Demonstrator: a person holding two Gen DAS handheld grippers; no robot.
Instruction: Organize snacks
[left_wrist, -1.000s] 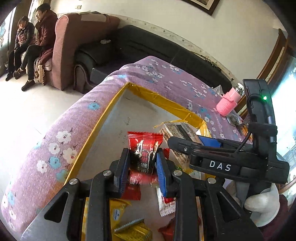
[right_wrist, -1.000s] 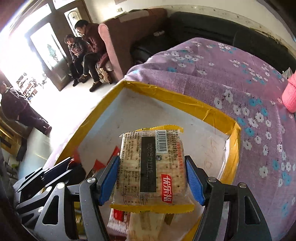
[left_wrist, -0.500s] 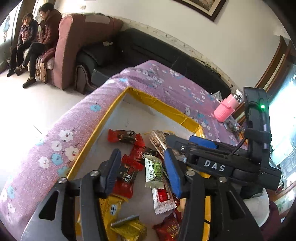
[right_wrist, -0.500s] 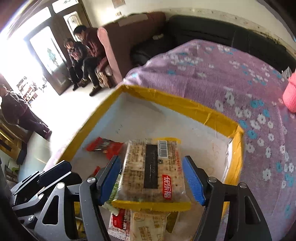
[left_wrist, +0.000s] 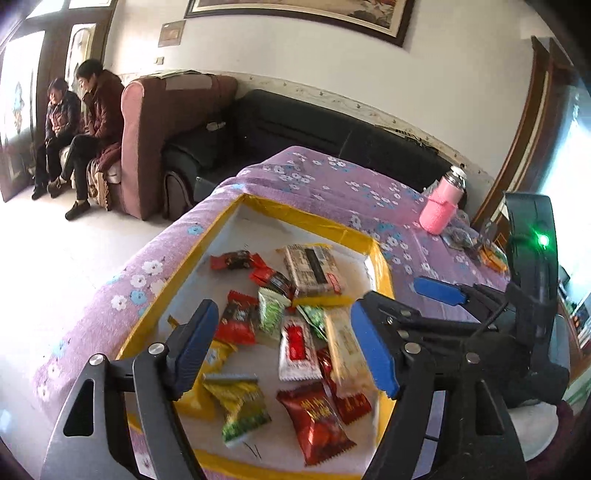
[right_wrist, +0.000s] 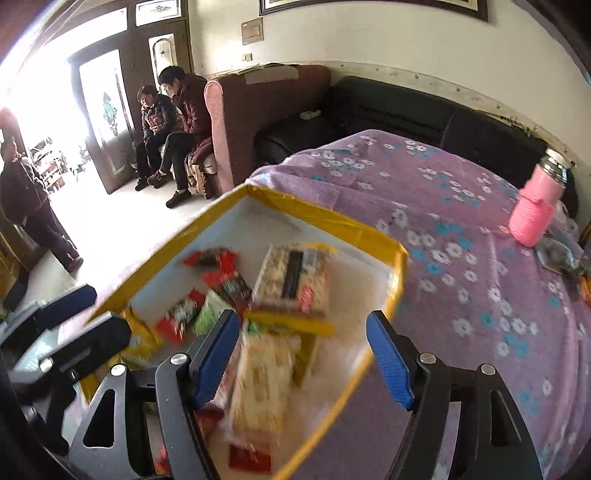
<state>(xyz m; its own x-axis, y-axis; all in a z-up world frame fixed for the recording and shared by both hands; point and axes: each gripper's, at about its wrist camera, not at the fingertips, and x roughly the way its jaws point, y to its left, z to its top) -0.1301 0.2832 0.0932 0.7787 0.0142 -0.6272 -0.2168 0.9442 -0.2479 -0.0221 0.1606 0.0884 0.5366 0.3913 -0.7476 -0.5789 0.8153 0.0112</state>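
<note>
Snacks (left_wrist: 295, 332) are now lying loose in the yellow-rimmed box (left_wrist: 303, 218) on the purple floral cloth. A second ago a red sachet was pinched by the left hand-held gripper (left_wrist: 280, 347) and the cracker pack (left_wrist: 312, 269) by the right hand-held gripper (right_wrist: 299, 358). Both have been dropped; both sets of jaws are opening with nothing between them. The cracker pack's long axis is pointed toward the box's far wall, slightly angled.
</note>
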